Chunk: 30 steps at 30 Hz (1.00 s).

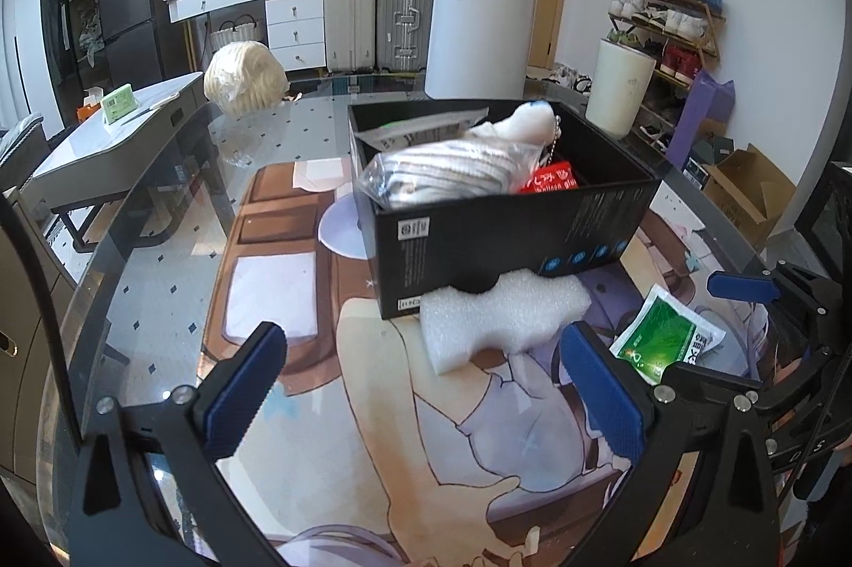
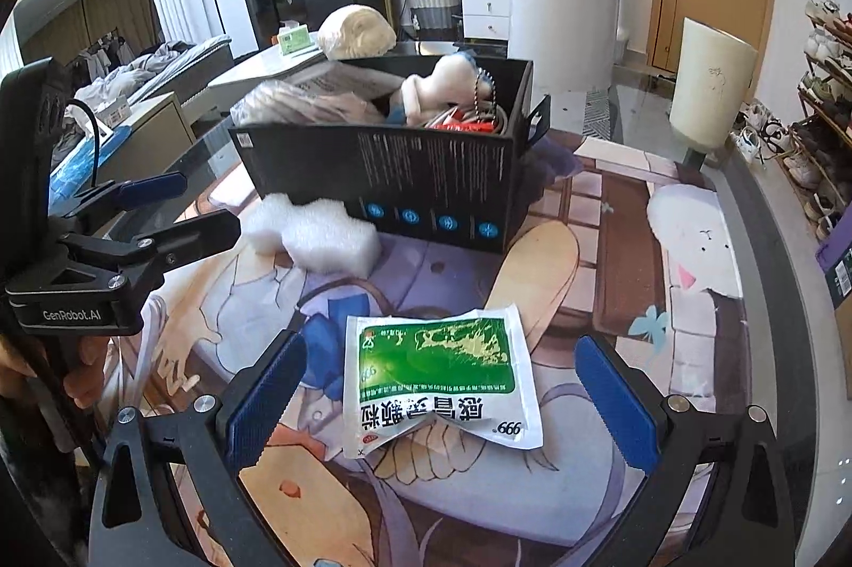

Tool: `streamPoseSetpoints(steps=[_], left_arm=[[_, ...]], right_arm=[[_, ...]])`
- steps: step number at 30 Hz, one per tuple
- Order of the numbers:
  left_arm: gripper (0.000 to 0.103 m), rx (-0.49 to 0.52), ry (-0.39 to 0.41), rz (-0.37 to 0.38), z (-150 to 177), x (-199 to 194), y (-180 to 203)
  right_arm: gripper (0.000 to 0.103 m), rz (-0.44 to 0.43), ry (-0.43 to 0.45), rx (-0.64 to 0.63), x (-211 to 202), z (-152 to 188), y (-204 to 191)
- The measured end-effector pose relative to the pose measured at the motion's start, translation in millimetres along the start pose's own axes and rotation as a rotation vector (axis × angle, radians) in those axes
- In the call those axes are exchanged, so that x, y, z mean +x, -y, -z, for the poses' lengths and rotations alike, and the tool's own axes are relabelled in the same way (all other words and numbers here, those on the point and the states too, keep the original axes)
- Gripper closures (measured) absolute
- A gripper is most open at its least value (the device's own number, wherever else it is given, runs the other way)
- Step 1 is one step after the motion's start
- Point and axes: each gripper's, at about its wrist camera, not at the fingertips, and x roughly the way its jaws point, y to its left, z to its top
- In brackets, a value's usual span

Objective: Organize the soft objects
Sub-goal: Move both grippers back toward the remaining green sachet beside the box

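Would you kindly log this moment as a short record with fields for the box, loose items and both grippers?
box: black box on the printed mat, holding a plush toy and wrapped bundle
loose items: white foam piece touching the box's front; green sachet flat on the mat
left gripper: open, empty, facing the foam
right gripper: open, straddling the sachet, not gripping it
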Motion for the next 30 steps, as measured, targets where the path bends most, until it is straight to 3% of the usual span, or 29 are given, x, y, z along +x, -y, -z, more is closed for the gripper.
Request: streamPoseSetpoints(steps=[15,30], left_arm=[[0.000,0.009,-0.047,-0.003,5,10,1],[0.000,0.044,-0.065,-0.027,6,16,12]], right_arm=[[0.001,0.000,-0.087,0.019,21,6,5],[0.001,0.057,-0.098,-0.037,24,9,-2]])
